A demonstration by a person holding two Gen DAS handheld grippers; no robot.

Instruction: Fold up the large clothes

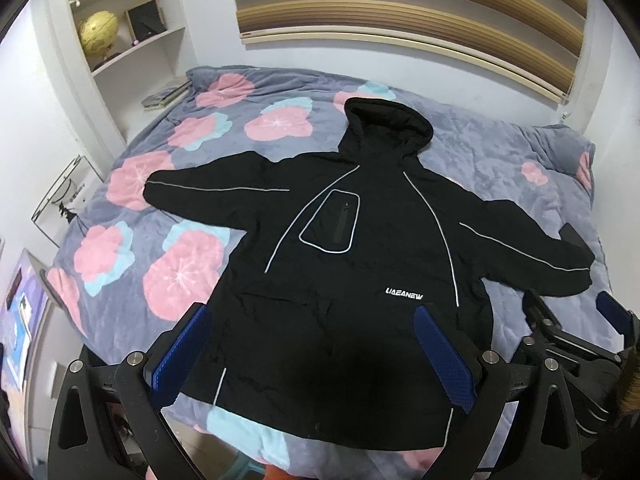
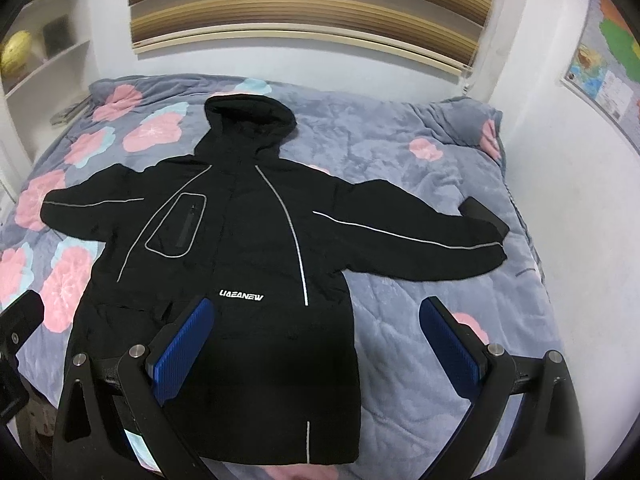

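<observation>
A black hooded jacket (image 1: 360,220) lies face up on the bed, both sleeves spread out to the sides and the hood pointing at the far wall. It has grey reflective piping, a chest pocket and white lettering. My left gripper (image 1: 314,356) hovers open over the jacket's lower hem, its blue pads (image 1: 184,356) wide apart with nothing held. In the right wrist view the jacket (image 2: 240,240) fills the centre. My right gripper (image 2: 318,344) is open above its lower right side, one pad over the cloth and one over the quilt. It also shows as the right gripper (image 1: 572,312) under the right sleeve.
The bed is covered by a grey quilt (image 1: 140,220) with pink and blue flowers. White shelves with a yellow globe (image 1: 98,32) stand at the left, with books (image 1: 166,94) by the bed corner. A striped blind (image 2: 304,4) hangs behind the bed and a map (image 2: 608,64) on the right wall.
</observation>
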